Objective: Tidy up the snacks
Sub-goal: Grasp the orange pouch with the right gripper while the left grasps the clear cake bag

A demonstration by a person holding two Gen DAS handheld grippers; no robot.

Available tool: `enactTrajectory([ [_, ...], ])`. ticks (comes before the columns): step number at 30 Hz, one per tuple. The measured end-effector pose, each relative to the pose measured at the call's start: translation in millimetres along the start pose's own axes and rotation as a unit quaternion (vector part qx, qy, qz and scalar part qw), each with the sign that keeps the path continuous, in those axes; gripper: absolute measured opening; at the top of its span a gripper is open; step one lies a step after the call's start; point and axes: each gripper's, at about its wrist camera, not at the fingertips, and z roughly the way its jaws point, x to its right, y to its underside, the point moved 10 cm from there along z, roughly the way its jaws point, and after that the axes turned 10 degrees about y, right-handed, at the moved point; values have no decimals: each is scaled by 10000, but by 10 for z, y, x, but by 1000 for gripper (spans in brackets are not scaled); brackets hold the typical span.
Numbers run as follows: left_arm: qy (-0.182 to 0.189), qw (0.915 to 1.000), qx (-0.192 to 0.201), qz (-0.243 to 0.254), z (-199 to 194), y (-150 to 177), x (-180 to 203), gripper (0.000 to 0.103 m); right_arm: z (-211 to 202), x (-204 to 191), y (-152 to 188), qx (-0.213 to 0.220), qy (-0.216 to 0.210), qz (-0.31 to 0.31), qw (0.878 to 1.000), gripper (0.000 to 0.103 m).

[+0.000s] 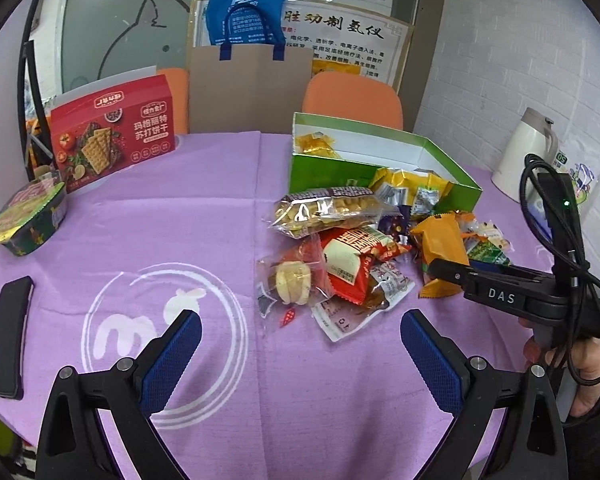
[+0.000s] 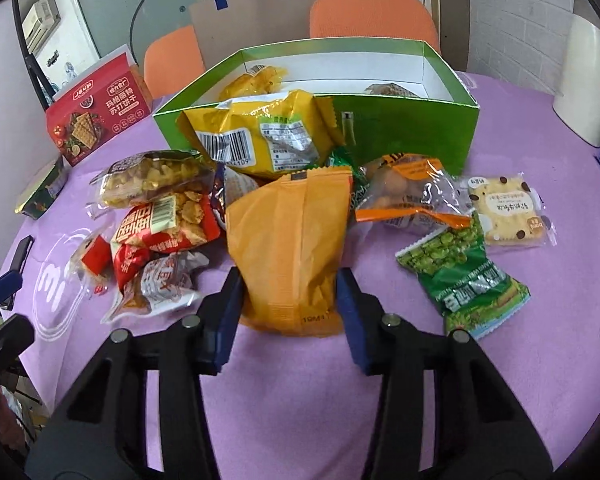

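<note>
A pile of snack packets (image 1: 340,256) lies on the purple tablecloth in front of an open green box (image 1: 380,156) that holds a few yellow packets. In the right wrist view my right gripper (image 2: 288,300) has a blue pad pressed against each side of a plump orange packet (image 2: 288,240), at its near end. The left wrist view shows that gripper (image 1: 448,270) reaching in from the right over the same orange packet (image 1: 440,240). My left gripper (image 1: 300,332) is open and empty above bare cloth, short of the pile.
Around the pile lie a green pea packet (image 2: 464,280), a cookie packet (image 2: 508,212) and a yellow packet (image 2: 260,132) leaning on the green box (image 2: 400,128). A red cracker box (image 1: 112,136), noodle bowl (image 1: 28,216) and black phone (image 1: 10,336) sit left; a white kettle (image 1: 528,152) stands right.
</note>
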Motion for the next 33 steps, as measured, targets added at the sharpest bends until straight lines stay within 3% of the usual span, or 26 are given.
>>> enactTrajectory([
  [4,190,9996,-189,98,130,40,118,97,-256,56,241,-98,-262,-256,9993,48],
  [7,327,9989,-293,152,229,60,227,94,-369,206,445,-132,-40,-317,9994,49],
  [9,247,9989,-310,254,268,27,224,91,-417,289,502,-89,-62,-178,9998,50],
  [16,-36,9997,-177,-161,371,-238,-217,90,-522,315,462,67,-70,-100,9999,55],
  [21,152,9982,-509,-277,638,-196,-321,66,-519,228,471,97,-85,-166,9998,56],
  [23,208,9971,-627,-365,735,-155,-347,65,-511,223,479,90,-57,-171,9998,56],
  [26,330,9954,-758,-477,787,-70,-343,48,-494,238,490,55,-37,-141,9999,57],
  [33,257,9969,-658,-339,526,44,-246,48,-445,259,539,-10,-6,-116,9999,62],
])
